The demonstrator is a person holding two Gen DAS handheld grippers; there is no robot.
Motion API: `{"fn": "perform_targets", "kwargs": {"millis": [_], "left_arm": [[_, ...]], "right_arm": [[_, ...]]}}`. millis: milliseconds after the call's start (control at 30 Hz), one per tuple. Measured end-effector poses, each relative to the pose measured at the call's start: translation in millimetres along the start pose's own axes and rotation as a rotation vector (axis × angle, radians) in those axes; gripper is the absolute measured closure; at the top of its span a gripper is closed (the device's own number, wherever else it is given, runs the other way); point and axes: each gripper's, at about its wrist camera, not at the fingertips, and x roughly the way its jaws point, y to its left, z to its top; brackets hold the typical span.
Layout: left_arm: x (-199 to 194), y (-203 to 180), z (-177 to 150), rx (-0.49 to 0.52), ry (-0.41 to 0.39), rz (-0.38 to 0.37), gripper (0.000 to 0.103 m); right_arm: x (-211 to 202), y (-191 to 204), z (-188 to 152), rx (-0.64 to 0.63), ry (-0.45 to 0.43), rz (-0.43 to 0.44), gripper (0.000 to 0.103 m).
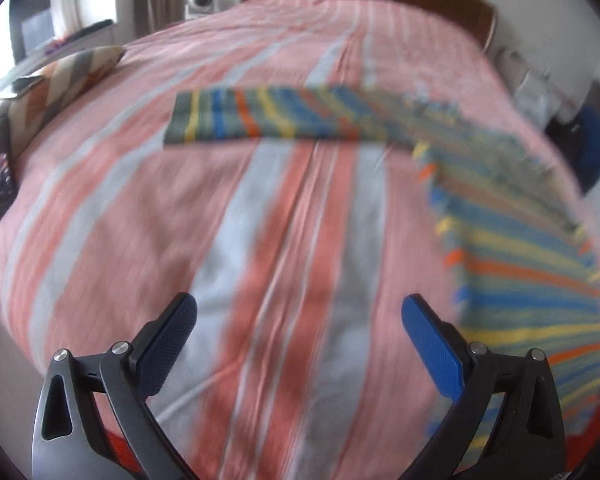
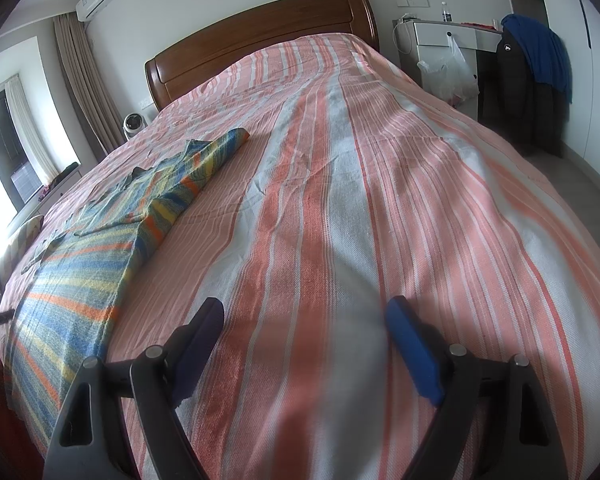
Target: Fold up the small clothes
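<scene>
Left tongs (image 1: 299, 322) spread apart, nothing between them, above the pink-and-white striped bed (image 1: 260, 240). Striped shirt (image 2: 100, 232) in blue, yellow, orange and green, lying flat toward the bed's left side in the right wrist view, one sleeve stretched sideways across the cover, body reaching the near edge. Right tongs (image 2: 305, 322) likewise wide apart and empty, over bare bedcover beside the shirt.
</scene>
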Motion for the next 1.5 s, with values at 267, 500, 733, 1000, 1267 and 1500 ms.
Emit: {"fn": "perform_targets", "kwargs": {"millis": [267,500,733,1000,1267,1500], "left_arm": [[29.7,79.6,122.4,-0.122,0.008,0.053,0.001],[126.0,111.8,155.2,-0.247,0.187,0.124,0.032],[107.0,64.0,180.0,-0.152,0.101,0.121,0.100],[15.1,-139.8,221.9,0.239,-0.081,-0.207,0.100],[77.6,-278.3,163.1,0.420,0.069,-0.301,0.057],[97.9,-209.6,174.7,0.227,0.037,-0.204,0.024]], "right_arm": [[-1.6,-2.1,-0.9,0.001,-0.002,0.003,0.020],[-0.3,-1.9,-0.8,-0.008,0.000,-0.009,0.020],[1.2,-0.4,0.7,-0.014,0.001,-0.014,0.019],[2.1,0.4,1.6,-0.017,0.000,-0.017,0.019],[2.6,-1.4,1.8,-0.020,-0.001,-0.017,0.019],[2.3,-2.6,2.3,-0.018,-0.004,-0.010,0.019]]}}
